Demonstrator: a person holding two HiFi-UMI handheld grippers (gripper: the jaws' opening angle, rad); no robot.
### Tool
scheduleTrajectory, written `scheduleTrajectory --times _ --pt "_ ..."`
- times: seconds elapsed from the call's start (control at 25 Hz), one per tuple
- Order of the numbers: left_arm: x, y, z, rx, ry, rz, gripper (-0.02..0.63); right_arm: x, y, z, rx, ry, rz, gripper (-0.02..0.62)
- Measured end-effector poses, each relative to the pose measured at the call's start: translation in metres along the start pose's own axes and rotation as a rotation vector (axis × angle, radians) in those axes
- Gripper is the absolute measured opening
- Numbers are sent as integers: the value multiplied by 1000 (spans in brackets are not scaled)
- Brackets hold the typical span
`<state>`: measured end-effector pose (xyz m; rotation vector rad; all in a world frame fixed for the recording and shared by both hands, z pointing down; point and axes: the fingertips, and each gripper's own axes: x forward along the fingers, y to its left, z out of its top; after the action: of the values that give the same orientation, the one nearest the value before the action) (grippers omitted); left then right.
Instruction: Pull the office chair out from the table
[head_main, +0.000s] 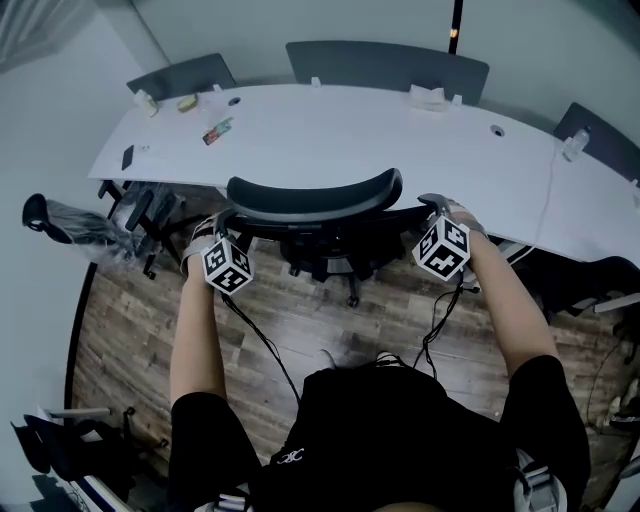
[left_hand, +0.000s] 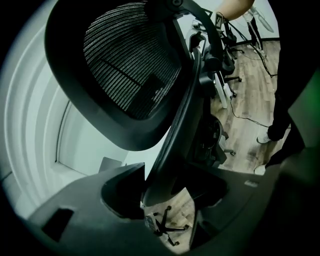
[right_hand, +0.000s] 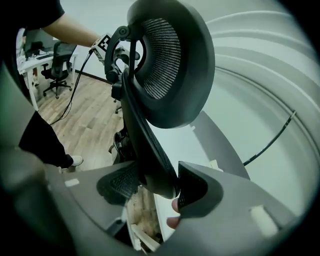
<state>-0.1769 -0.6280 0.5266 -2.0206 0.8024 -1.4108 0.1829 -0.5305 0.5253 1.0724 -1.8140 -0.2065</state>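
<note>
- The office chair (head_main: 312, 200) stood tucked in at the middle of the desk's (head_main: 350, 125) near edge, with its backrest towards the person.
- The left claw (left_hand: 159, 192) was clamped on the left rim of the backrest and the right claw (right_hand: 157, 182) on the right rim.
- Both holds sat on a narrow, curved rim, so a sharp tug would likely have slid the pads off.
- An uneven pull from the two sides could have swivelled the seat instead of rolling the chair straight back.
- The claws' cables (head_main: 262, 340) trailed over the wooden floor (head_main: 300, 330) behind the chair, where the wheels might have run onto them or onto the person's feet.
- A second chair (head_main: 140, 215) stood near the desk's left end and could have snagged the base.
- The white desk was mostly bare, with small items (head_main: 218, 131) near its far left corner and a white cable (head_main: 548, 200) hanging over its right end.
- More chairs (head_main: 385, 65) lined the far edge.
</note>
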Motion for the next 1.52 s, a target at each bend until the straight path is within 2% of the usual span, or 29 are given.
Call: scheduleTrajectory --times 0.2,0.44,0.76,1.28,1.52 --pt "-25 -20 -7 -22 22 8 235 -17 20 0 -25 -57 43 243" --pt "-59 -39 -31 -31 24 -1 235 -42 56 13 -32 -79 80 235" --pt "-101 -63 -63 -31 11 4 236 -77 113 29 -11 -49 71 235" --pt "-173 -109 -117 0 -58 -7 241 -147 222 55 44 -41 8 235" --pt "-204 -131 -132 14 -92 -16 242 -174 261 58 73 -23 9 238"
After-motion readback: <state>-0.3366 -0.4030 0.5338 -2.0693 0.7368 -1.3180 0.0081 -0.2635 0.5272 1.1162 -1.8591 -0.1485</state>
